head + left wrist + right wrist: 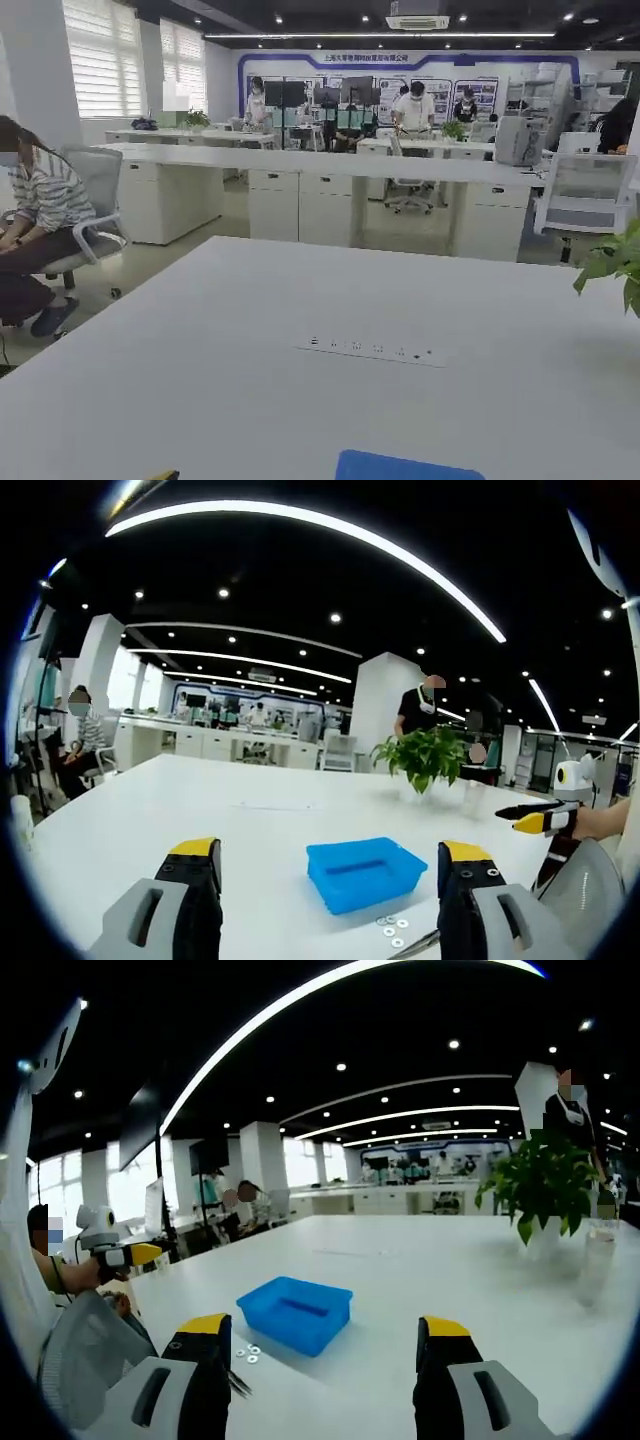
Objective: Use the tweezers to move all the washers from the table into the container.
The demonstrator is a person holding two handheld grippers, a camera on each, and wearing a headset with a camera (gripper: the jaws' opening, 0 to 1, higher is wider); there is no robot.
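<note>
Washers: about four small rings in a loose cluster on the surface, just beside the container's near corner and not touching its wall.
Container: blue open tray, upright. The part of its floor I can see holds no washer.
Tweezers: thin dark tips lie next to the washers, low by one jaw. Too little shows to tell which way they lie.
Left tongs: my left tongs have jaws wide apart, holding nothing, and hang above the surface facing the container.
Right tongs: my right tongs also have jaws wide apart and hold nothing.
Progress: I judge nothing is done yet. The tweezers are not picked up and every washer I can see is to be moved.
Edges: washers and tweezers sit close to my edge of the surface, so a nudge could send a ring off it.
Open room: there is a broad bare surface beyond the container. The plant and power strip are well apart from the work.
</note>
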